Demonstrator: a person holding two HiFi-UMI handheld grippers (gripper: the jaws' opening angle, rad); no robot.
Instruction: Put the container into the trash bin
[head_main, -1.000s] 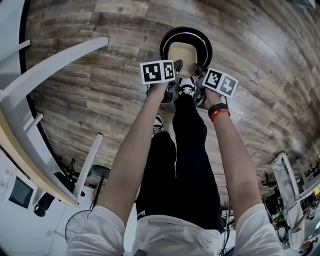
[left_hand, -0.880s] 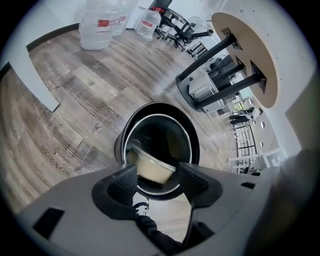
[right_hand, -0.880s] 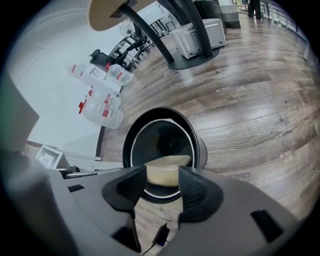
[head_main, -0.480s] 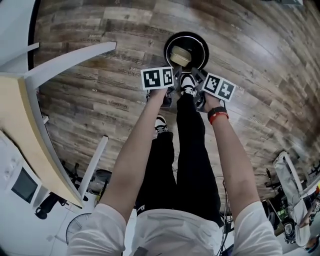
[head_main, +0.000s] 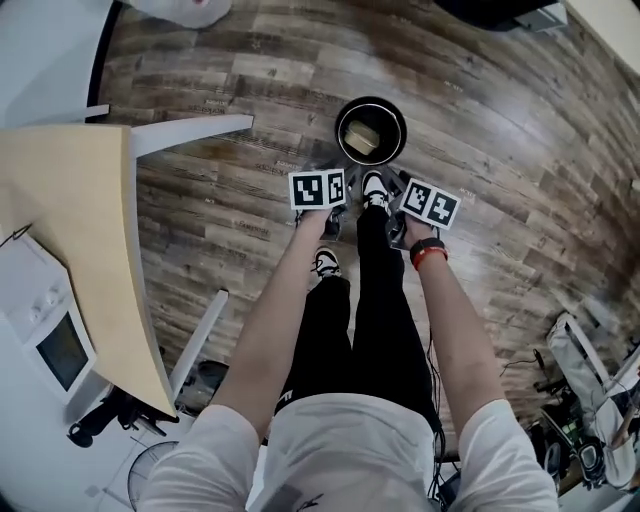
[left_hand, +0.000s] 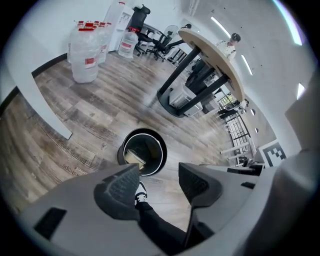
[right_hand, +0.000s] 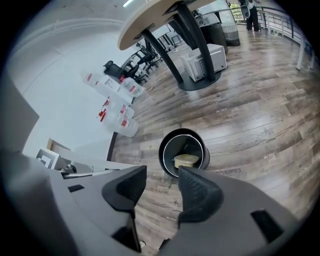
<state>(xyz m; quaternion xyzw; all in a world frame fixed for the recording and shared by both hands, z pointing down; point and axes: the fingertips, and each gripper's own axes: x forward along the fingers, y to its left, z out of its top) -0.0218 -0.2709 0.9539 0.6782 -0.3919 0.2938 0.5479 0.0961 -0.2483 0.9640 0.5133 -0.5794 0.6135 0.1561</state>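
Note:
The black round trash bin stands on the wood floor in front of the person's feet. A beige container lies tilted inside it, also visible in the left gripper view as the container and in the right gripper view as the container. My left gripper and right gripper hang side by side well above the bin, both pointing down at it. Each is open with nothing between its jaws. In the head view only their marker cubes show, the left one beside the right one.
The person's legs and a white shoe stand just short of the bin. A wooden tabletop with white legs fills the left side. Large water jugs stand by the wall. A round table base lies beyond the bin.
The container, held between both grippers at the bin's mouth a second ago, now lies inside the bin. Both grippers have let go and risen well above it.

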